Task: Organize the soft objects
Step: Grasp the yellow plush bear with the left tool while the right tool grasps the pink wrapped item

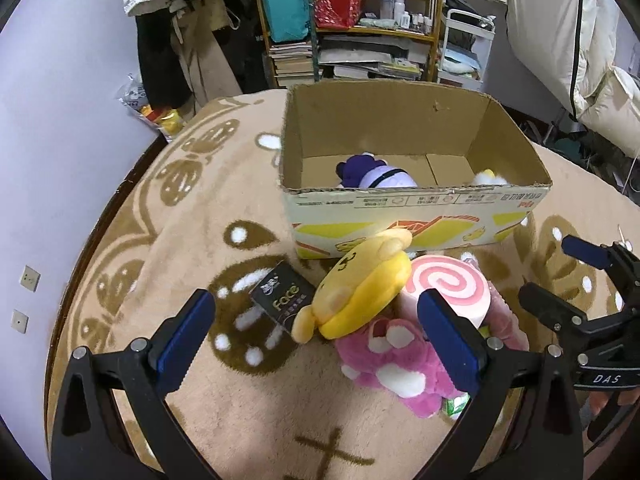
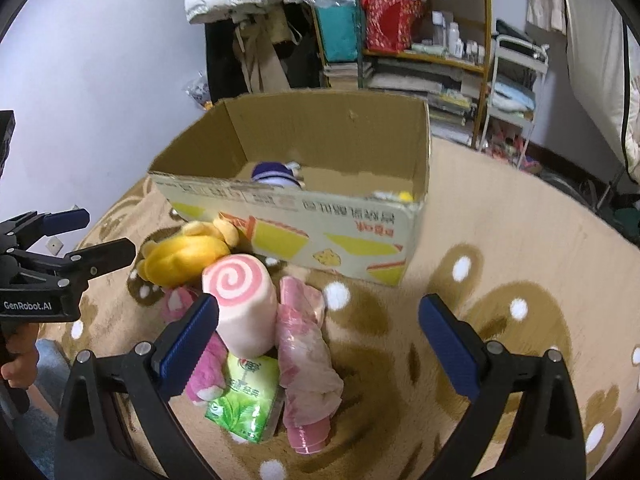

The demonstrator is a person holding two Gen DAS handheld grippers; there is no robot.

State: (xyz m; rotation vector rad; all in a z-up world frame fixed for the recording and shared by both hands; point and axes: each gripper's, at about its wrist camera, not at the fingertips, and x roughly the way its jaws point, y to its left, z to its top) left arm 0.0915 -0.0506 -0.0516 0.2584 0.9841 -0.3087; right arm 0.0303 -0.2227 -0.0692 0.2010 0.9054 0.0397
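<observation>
Two plushies already in cardboard box (image 1: pixel 400 128), w/ yellow plush (image 1: pixel 360 284), swirl cushion (image 2: pixel 240 300), pink plush (image 1: pixel 396 364) etc. piled just outside, left gripper (image 1: pixel 316 340) & right gripper (image 2: pixel 320 344) both spread wide, empty.

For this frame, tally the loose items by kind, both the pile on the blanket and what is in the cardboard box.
Plush toys on the blanket: 3 (yellow plush, swirl roll plush, pink plush)
Tissue packs: 2 (black pack, green pack)
Pink floral cloth roll: 1
Plush toys in the cardboard box: 2 (purple plush, white and yellow plush)
Total: 8
</observation>
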